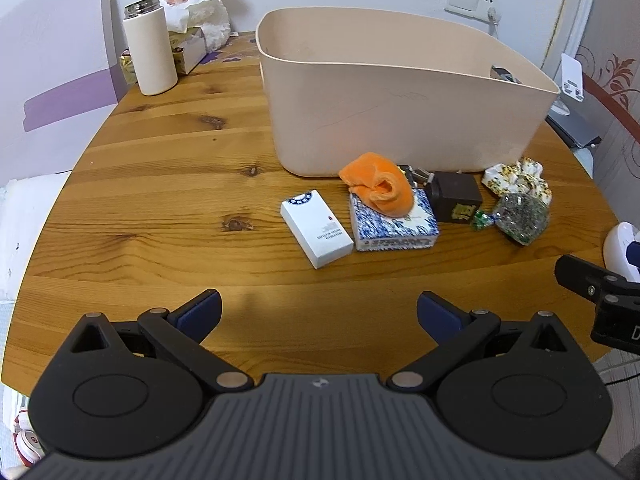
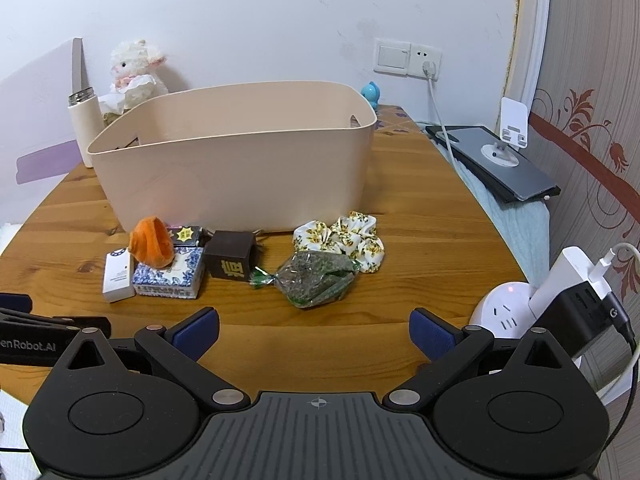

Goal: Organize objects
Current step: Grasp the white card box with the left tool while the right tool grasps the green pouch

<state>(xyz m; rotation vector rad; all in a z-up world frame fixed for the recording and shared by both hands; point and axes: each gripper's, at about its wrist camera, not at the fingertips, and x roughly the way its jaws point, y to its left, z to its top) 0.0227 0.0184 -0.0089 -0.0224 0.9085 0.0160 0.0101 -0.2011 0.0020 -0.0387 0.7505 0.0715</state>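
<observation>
A row of small objects lies on the wooden table in front of a beige bin (image 1: 384,120) (image 2: 240,176): a white box (image 1: 316,232) (image 2: 117,274), a blue-patterned box (image 1: 394,224) (image 2: 168,276) with an orange cloth (image 1: 378,188) (image 2: 152,246) on it, a dark brown cube (image 1: 456,196) (image 2: 230,260), a clear bag of dark bits (image 1: 520,216) (image 2: 316,278) and a floral scrunchie (image 1: 516,180) (image 2: 344,240). My left gripper (image 1: 319,314) is open and empty, well short of the white box. My right gripper (image 2: 314,330) is open and empty, just short of the bag.
A white flask (image 1: 150,48) (image 2: 84,128), a plush lamb (image 1: 196,4) (image 2: 136,68) and a tissue box (image 1: 188,46) stand at the back left. A laptop with a phone stand (image 2: 496,160) lies at the right, a white power hub with chargers (image 2: 560,304) at the near right edge.
</observation>
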